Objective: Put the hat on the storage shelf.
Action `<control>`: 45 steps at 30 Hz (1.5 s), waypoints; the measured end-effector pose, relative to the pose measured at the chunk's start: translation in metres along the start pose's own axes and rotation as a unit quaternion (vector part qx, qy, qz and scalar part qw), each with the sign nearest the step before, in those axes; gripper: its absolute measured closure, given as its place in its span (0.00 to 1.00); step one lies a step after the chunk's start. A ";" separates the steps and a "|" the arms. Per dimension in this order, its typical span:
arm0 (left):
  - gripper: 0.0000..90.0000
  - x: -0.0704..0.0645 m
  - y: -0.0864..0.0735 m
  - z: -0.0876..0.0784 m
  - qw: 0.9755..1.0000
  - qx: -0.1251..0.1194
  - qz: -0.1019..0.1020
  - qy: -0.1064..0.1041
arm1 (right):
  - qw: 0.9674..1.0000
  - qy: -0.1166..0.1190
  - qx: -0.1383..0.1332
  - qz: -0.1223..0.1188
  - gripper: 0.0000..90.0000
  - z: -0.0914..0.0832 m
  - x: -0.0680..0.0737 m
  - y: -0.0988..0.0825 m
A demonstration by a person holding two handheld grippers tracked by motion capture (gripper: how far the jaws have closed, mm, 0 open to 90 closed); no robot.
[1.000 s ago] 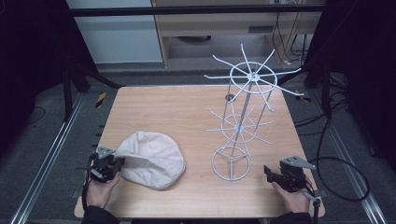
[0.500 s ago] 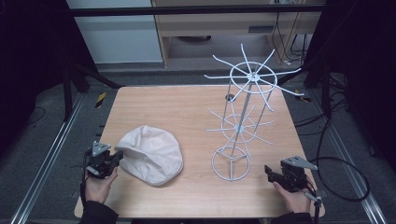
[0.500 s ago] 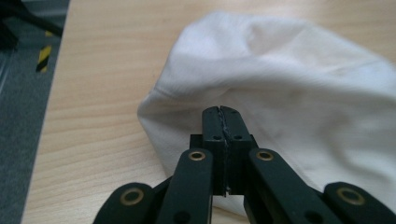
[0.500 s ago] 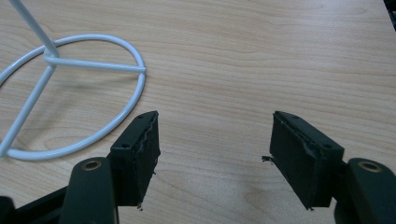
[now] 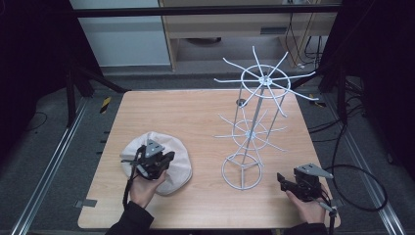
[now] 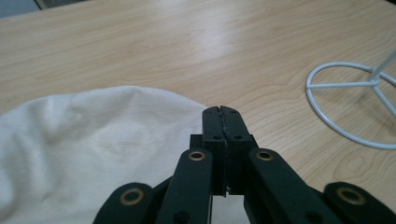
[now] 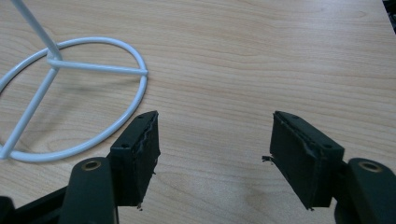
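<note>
Since the earlier frames the left gripper is seen shifted from the table's left edge inward, over the cream cloth cap. Its jaws are pressed together with nothing visibly caught between them; the cap lies just behind and beside them. The right gripper is held low at 5 o'clock, its jaws spread wide and empty above bare wood. One pale wooden table is shown, set on a grey floor with dark curtains to both sides. One cap is counted at 7 o'clock, and one white wire rack stands at 3 o'clock, its ring base just beside the right jaws. Open tabletop is left at 12 o'clock and between cap and rack.
</note>
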State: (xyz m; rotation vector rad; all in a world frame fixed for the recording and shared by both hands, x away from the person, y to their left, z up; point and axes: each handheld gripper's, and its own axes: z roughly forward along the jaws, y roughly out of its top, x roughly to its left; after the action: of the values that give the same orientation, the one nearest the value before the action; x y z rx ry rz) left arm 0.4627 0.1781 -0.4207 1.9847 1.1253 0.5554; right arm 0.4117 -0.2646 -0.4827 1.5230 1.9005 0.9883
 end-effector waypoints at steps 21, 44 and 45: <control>1.00 -0.010 -0.026 0.023 0.995 0.093 0.028 -0.015 | 1.000 0.000 0.000 -0.007 0.36 0.001 -0.001 0.000; 1.00 0.016 -0.079 -0.060 0.996 0.078 0.019 -0.023 | 1.000 -0.002 0.000 -0.004 0.36 0.000 -0.001 0.000; 0.98 0.016 -0.078 -0.063 0.997 0.069 0.015 -0.024 | 1.000 -0.001 0.000 -0.006 0.36 0.000 -0.001 0.000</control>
State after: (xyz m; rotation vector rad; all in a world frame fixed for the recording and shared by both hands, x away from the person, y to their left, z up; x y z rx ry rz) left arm 0.3872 0.2418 -0.4444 2.1246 1.1318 0.4548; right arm 0.4121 -0.2659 -0.4832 1.5100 1.9052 0.9812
